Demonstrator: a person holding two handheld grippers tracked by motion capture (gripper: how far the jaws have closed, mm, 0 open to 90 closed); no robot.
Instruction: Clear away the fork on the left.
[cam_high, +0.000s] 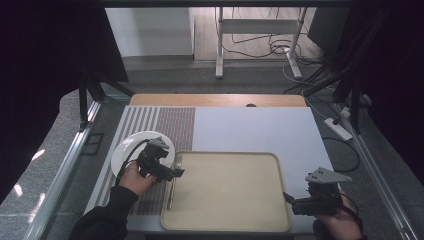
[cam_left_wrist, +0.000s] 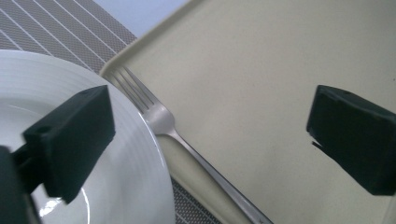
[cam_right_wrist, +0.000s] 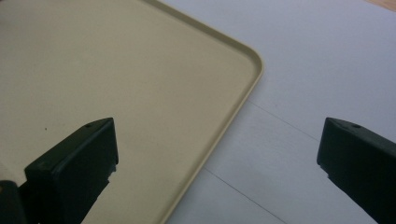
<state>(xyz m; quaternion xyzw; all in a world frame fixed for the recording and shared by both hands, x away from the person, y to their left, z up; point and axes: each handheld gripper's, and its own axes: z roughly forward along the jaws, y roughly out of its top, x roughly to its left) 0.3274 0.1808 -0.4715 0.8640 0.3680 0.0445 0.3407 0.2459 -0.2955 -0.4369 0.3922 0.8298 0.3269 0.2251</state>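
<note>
The fork (cam_left_wrist: 161, 120) looks like polished metal, smooth and shiny, lying on the left edge of the tray (cam_left_wrist: 261, 70), a matt beige plastic with a smooth face. Left of the tray, the white plate (cam_left_wrist: 135, 186) is glossy, ceramic-looking, with fine ridged rings. Under it a woven striped placemat (cam_left_wrist: 70, 32) looks coarse. Beyond the tray the table (cam_right_wrist: 317, 60) surface is matt pale grey

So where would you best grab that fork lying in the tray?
Probably by the handle of the fork, coming straight down from above with the jaws across it: it lies flat along the edge of the tray, and the plate crowds the prong end.
</note>
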